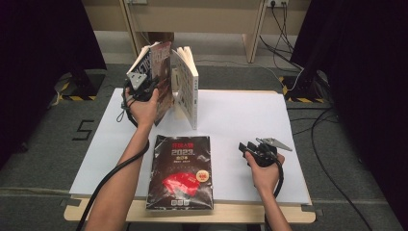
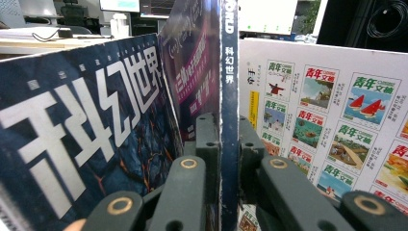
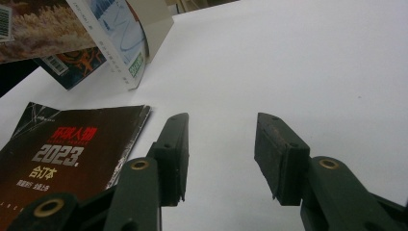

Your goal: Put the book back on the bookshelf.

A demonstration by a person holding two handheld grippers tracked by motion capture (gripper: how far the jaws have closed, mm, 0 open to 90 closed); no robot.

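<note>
Left gripper view shows the left gripper (image 2: 230,144) clamped on the spine of a dark magazine (image 2: 96,125), likely to keep it standing beside a white book (image 2: 337,110) near the table's (image 1: 250,120) far edge. Right gripper (image 1: 249,147) rests near the right edge, jaws apart and empty, beside a flat book (image 1: 182,171) at the near edge.

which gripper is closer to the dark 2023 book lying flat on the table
Right. The right gripper rests open on the white table just beside the flat 2023 book. The left gripper is farther back, clamped on an upright magazine.
</note>
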